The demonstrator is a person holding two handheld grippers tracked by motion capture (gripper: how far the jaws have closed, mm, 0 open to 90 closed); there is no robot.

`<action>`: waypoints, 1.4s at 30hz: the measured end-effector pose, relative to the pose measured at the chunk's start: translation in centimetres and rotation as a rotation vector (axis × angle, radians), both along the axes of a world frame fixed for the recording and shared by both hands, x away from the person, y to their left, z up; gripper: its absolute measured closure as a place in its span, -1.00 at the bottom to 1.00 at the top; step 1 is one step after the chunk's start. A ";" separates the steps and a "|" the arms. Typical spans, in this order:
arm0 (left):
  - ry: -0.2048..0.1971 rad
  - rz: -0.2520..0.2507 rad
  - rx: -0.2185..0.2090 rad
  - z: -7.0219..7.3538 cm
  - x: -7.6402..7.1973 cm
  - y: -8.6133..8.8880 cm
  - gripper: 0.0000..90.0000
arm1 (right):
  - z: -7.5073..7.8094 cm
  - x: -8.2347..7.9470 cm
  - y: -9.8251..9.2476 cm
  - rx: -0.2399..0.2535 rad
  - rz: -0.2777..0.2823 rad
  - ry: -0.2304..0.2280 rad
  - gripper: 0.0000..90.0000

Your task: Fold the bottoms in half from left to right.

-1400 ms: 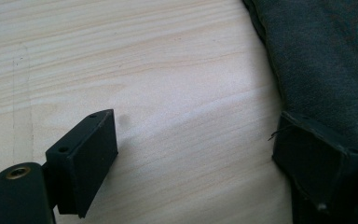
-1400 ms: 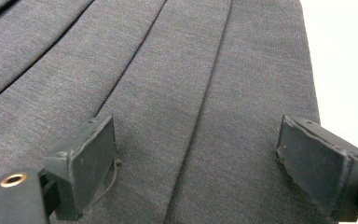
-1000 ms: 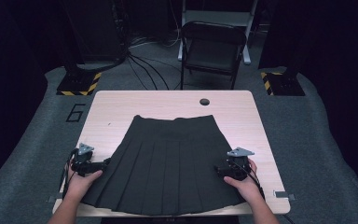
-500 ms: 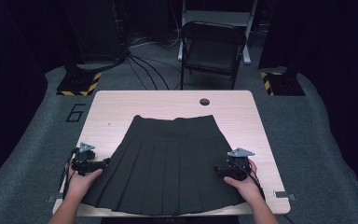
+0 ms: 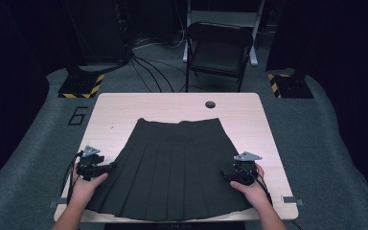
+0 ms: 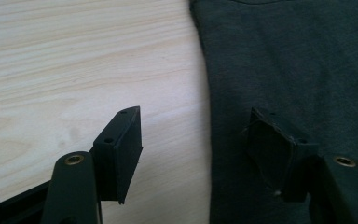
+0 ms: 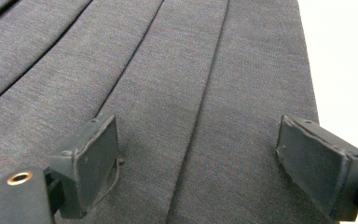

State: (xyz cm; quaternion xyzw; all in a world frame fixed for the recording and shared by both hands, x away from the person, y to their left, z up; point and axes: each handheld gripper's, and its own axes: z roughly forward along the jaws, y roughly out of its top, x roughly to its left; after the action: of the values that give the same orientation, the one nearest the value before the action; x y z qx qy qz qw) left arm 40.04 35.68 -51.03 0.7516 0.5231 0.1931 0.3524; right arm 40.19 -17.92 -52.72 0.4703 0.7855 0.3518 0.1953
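High view: skirt [image 5: 172,167] is lying flat mid-table [image 5: 120,108], left gripper [image 5: 109,166] and right gripper [image 5: 224,173] sitting at its side edges, chair [image 5: 219,52] and cables beyond, nothing blocking. Left gripper view: jaws, just closing slightly, are gaping wide across the edge, gripping nothing. Right gripper view: jaws are standing wide over pleats, empty; best catching only the outer edge

Bare bench [image 5: 124,108] lay open left, right and beyond the flat pleated skirt [image 5: 172,167]; a small round hole [image 5: 210,104] sat near the far edge.
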 end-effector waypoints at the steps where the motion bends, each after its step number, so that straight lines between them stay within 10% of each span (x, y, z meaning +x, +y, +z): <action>1: -0.007 -0.003 -0.002 -0.1 0.0 -0.1 -0.21 | 0.0 0.0 0.0 0.001 0.000 -0.001 -0.72; 42: 0.016 -0.047 -0.033 -1.1 0.4 -2.1 0.13 | 0.0 0.0 0.0 0.002 -0.001 -0.009 -0.72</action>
State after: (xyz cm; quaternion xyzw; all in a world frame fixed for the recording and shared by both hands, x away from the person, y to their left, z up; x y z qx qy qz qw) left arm 40.40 33.61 -52.08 0.7591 0.5113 0.1703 0.3651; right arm 40.19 -17.91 -52.77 0.4692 0.7840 0.3547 0.1984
